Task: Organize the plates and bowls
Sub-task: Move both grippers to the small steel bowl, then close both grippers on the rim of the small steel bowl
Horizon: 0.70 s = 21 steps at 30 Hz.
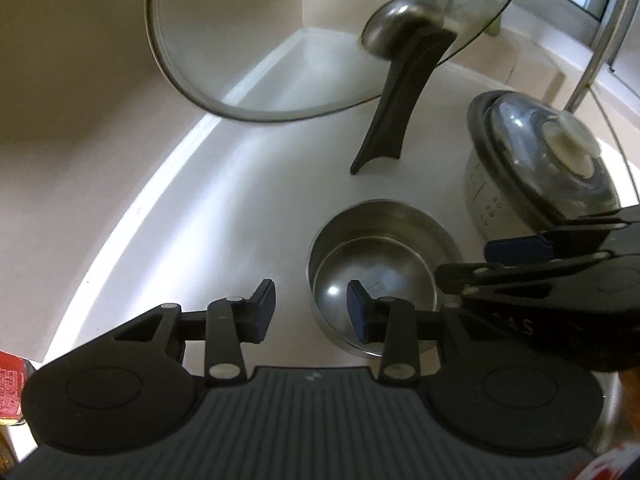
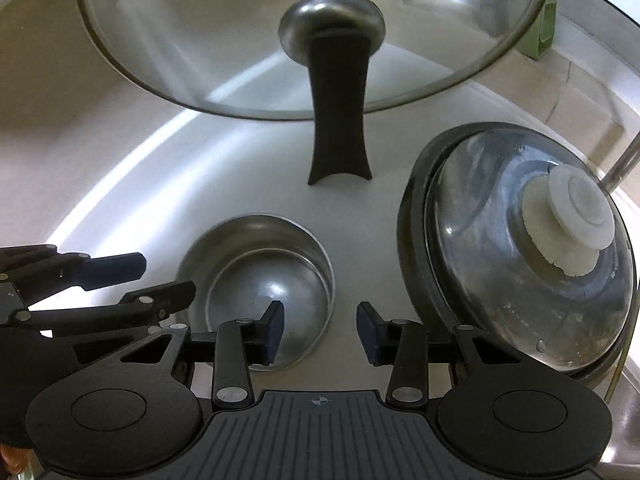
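Note:
A round steel bowl stands upright on the white counter, and an inner ring shows inside it. My left gripper is open and straddles the bowl's left rim. One finger is over the inside and the other is outside, and the pads are clear of the wall. My right gripper is open and straddles the opposite rim the same way. Each gripper shows in the other's view: the right gripper at the right edge, the left gripper at the left edge.
A large glass lid with a steel knob and a black handle leans upright behind the bowl. A pot with a domed lid and white knob stands close to the bowl's right. A green carton is at the back right and a red package at the left edge.

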Motion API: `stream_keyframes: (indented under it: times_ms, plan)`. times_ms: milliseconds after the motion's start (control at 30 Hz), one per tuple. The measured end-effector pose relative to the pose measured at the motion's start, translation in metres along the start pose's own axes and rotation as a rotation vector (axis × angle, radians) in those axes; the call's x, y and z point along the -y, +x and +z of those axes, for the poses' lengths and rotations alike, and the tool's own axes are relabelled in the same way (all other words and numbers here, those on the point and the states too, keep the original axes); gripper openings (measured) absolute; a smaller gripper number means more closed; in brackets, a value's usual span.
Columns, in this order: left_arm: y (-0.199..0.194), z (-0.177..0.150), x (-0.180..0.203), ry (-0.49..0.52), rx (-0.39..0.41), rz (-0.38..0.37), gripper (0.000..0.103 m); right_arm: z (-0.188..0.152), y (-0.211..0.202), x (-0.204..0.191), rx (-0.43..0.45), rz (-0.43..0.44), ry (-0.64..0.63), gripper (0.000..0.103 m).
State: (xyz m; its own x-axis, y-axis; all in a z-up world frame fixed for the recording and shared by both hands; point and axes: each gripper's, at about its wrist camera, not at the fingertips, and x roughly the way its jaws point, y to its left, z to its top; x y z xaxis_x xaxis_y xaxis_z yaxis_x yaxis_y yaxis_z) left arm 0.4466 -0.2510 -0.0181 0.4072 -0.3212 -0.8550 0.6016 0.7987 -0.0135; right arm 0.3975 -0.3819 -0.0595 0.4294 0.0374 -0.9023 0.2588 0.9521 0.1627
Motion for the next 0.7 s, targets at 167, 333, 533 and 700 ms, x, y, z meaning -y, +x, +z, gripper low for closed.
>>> stream_keyframes:
  times_ms: [167,333,533,700]
  plan:
    - [0.014,0.002,-0.002,-0.015,-0.035,0.012,0.034,0.002,0.01,-0.001,-0.024,-0.006,-0.009,0.033]
    - [0.022,0.001,-0.004,-0.025,-0.049,0.008,0.024,0.004,0.02,0.002,-0.041,-0.001,-0.002,0.016]
    - [0.02,-0.001,-0.004,-0.012,-0.048,-0.021,0.009,0.002,0.022,0.004,-0.042,0.026,-0.007,0.009]
    - [0.016,-0.009,-0.007,0.005,-0.048,-0.027,0.009,-0.003,0.02,-0.002,-0.053,0.048,-0.03,0.009]
